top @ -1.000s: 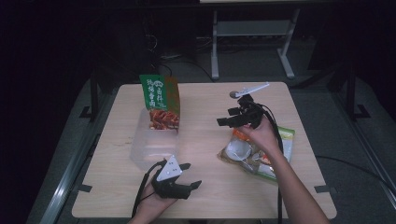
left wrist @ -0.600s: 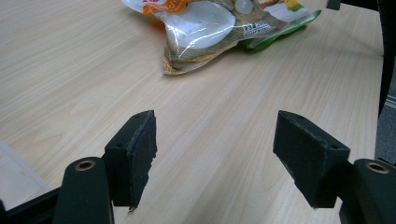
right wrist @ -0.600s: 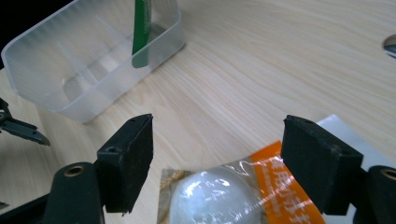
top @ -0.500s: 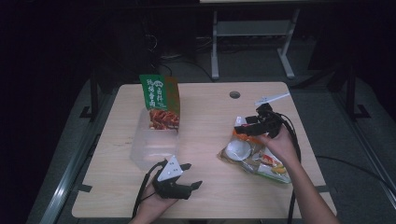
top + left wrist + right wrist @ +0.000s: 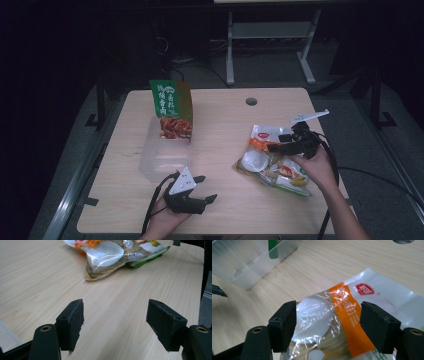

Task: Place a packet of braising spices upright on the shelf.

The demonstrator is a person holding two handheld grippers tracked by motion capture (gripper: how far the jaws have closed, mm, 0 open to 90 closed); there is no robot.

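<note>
While upright, green packet [image 5: 171,108] inside clear tub [image 5: 152,161].

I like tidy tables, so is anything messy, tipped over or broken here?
Nothing is spilled or broken. The green snack bag stands upright in the clear plastic box. The food packets lie in a loose, overlapping heap on the table, a bit askew, under the open right tool.

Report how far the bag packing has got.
Done: the green snack bag stands in the clear plastic bin. In hand: the right gripper, jaws open and just narrowing, hovers over the clear food pack, not gripping yet. Left: grip it and move it, probably to the bin. The left gripper idles open.
</note>
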